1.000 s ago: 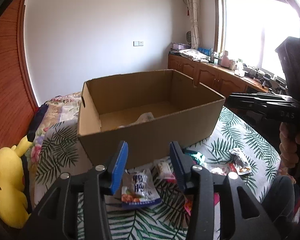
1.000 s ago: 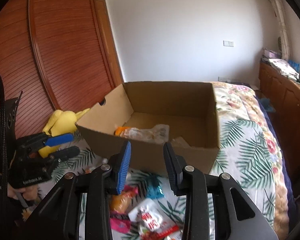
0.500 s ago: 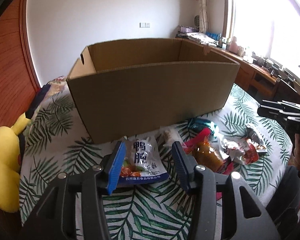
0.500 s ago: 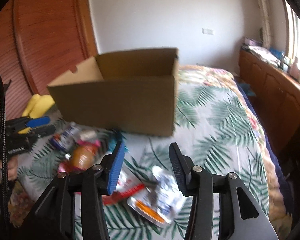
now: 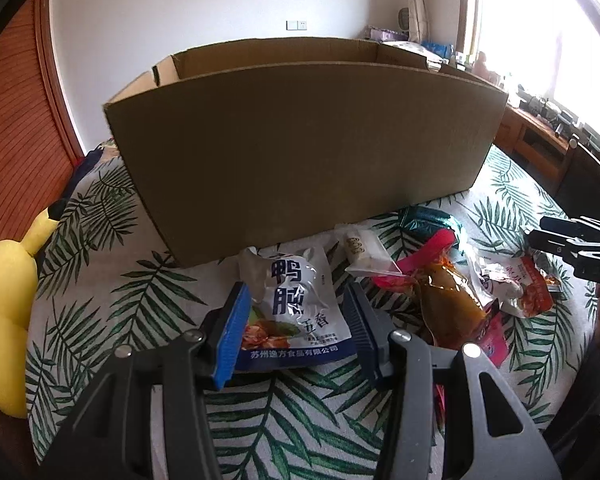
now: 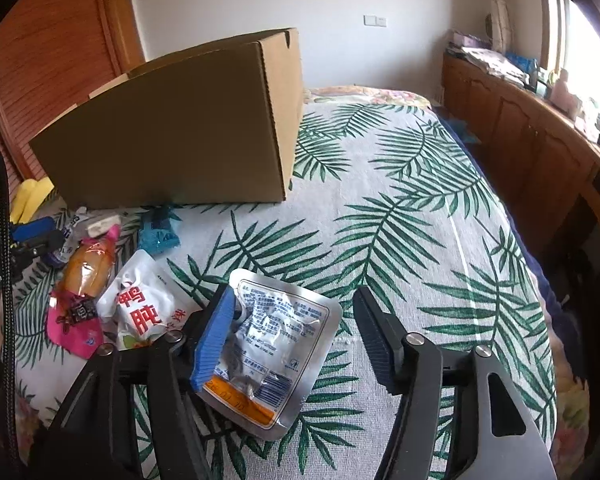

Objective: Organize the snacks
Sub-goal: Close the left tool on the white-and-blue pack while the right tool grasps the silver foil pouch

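Snacks lying in a small heap on the bed, just in front of the cardboard box [image 5: 300,140] — waiting to go inside it. Reaching down with the left gripper [image 5: 296,332], jaws parted on both sides of the white and blue snack bag [image 5: 300,312], not squeezing it yet. Lining up this way to pinch the bag and lift it. Lowering the right gripper [image 6: 296,340] over the silver pouch [image 6: 276,344] lying flat with its back up, jaws opening wider, one blue pad [image 6: 216,336] touching its edge, the other well apart — making room to fit around it. Resting nearby: an orange snack pack [image 5: 452,308] and a red and white bag [image 6: 144,312]. Covering the bed, a leaf-print sheet [image 6: 400,220], soft and a bit bumpy. Sitting at the side, a yellow plush toy [image 5: 4,312]. Shining in from the window [image 5: 540,24], bright daylight over wooden cabinets [image 6: 520,128].
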The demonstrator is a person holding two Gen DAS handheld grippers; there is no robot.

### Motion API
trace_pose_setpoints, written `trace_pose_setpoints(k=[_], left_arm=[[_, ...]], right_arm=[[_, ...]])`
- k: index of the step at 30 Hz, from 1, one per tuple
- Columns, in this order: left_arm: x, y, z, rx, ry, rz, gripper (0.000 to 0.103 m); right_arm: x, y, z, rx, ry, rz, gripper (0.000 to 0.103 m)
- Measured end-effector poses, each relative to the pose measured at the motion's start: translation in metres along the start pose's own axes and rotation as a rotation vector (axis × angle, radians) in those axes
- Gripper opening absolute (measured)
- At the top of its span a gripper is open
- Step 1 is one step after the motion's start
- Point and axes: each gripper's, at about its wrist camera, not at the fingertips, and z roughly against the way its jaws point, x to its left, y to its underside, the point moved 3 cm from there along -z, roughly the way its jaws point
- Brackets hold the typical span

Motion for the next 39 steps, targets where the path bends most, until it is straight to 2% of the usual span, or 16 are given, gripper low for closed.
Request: trace_pose_setpoints(k=[10, 14, 17, 22, 23, 27, 29, 37, 39], left_arm=[[-0.005, -0.001, -0.011, 0.032, -0.034, -0.022, 0.05], [-0.005, -0.002, -0.013, 0.037, -0.04, -0.023, 0.052], [-0.005, -0.005, -0.017, 0.038, -0.053, -0.034, 0.053], [-0.004, -0.005, -0.024, 0.051, -0.082, -0.035, 0.063], [-0.003, -0.004, -0.027, 0.058, -0.089, -0.032, 0.068], [0.006, -0.004, -0.031, 0.071, -0.058, 0.02, 0.069], [0.012, -0.002, -0.032, 0.077, -0.036, 0.048, 0.07], [0.02, -0.002, -0.037, 0.072, -0.043, 0.064, 0.069], [0.022, -0.001, -0.037, 0.067, -0.042, 0.07, 0.059]], right_arm=[[0.006, 0.009, -0.007, 0.024, 0.026, -0.004, 0.073], [0.012, 0.012, -0.008, 0.013, 0.084, 0.033, 0.075], [0.013, 0.013, -0.008, 0.011, 0.094, 0.034, 0.077], [0.01, 0.012, -0.008, 0.007, 0.095, 0.025, 0.079], [0.01, 0.012, -0.008, 0.007, 0.097, 0.025, 0.079], [0.012, 0.013, -0.01, 0.006, 0.109, 0.032, 0.08], [0.012, 0.013, -0.011, 0.007, 0.108, 0.032, 0.08], [0.012, 0.013, -0.011, 0.006, 0.111, 0.029, 0.081], [0.012, 0.013, -0.011, 0.007, 0.114, 0.028, 0.082]])
